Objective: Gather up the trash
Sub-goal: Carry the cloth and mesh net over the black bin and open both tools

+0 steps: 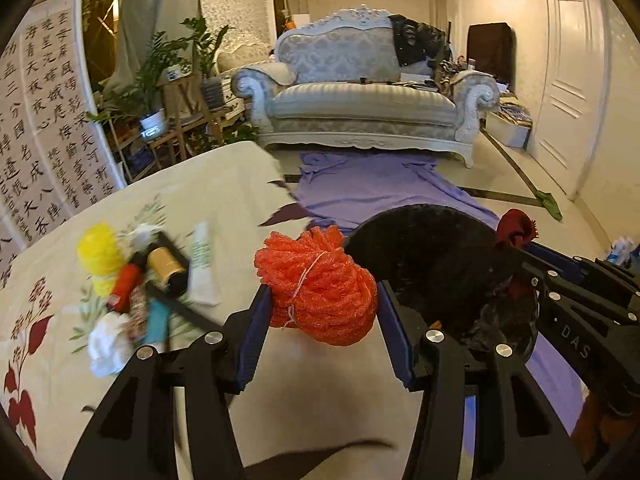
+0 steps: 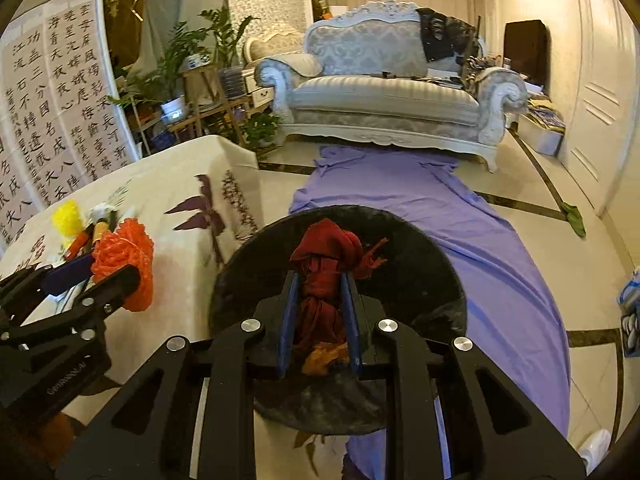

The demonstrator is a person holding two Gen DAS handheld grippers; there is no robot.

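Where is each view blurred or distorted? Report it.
Left wrist view: the trash pile on the tablecloth is motion-smeared, while the orange mesh bundle stays fairly sharp. Right wrist view: the red cloth is crisp; the door bows at the fisheye edge.

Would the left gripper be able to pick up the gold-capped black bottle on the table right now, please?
Probably not: the left gripper is shut on a bundle of orange foam netting, so the gold-capped black bottle must wait.
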